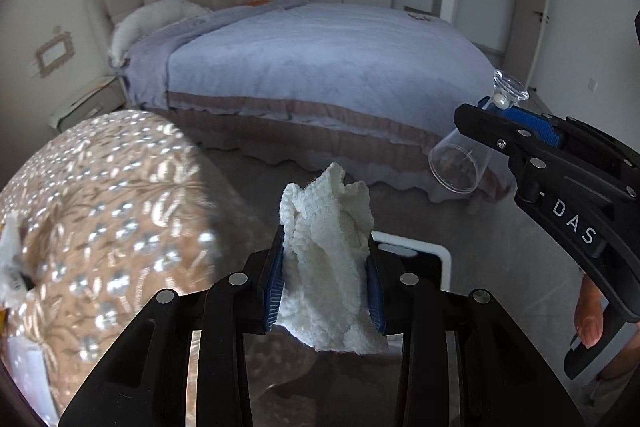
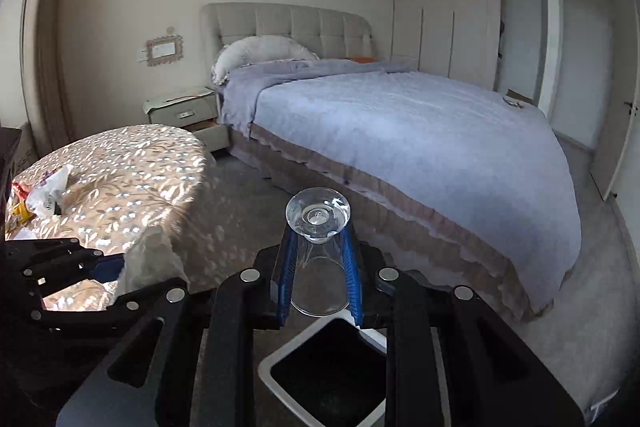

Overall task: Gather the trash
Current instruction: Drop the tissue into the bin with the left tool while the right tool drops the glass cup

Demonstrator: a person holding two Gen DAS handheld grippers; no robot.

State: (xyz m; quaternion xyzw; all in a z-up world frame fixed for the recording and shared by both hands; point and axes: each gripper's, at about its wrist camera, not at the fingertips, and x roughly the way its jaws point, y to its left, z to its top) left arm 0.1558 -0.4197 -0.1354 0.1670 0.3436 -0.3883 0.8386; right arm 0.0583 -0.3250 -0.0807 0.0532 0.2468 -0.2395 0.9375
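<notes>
Tissue wad point(image 1: 328, 259) pinched in left claw point(image 1: 326, 283); clear plastic cup point(image 2: 318, 251) pinched in right claw point(image 2: 318, 275), w/ trash bin point(image 2: 304, 343) directly below, opening up. Right's nearer; left hangs beside counter point(image 2: 120, 179) edge.

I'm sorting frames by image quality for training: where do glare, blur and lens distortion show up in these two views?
Left wrist view: sunlit glare on the patterned tablecloth, which smears near the lens; crumpled tissue stays sharp; dark fisheye corners.
Right wrist view: a hard sun patch on the same tablecloth; highlights on the clear plastic cup; bed edges bow; bin interior reads black.
</notes>
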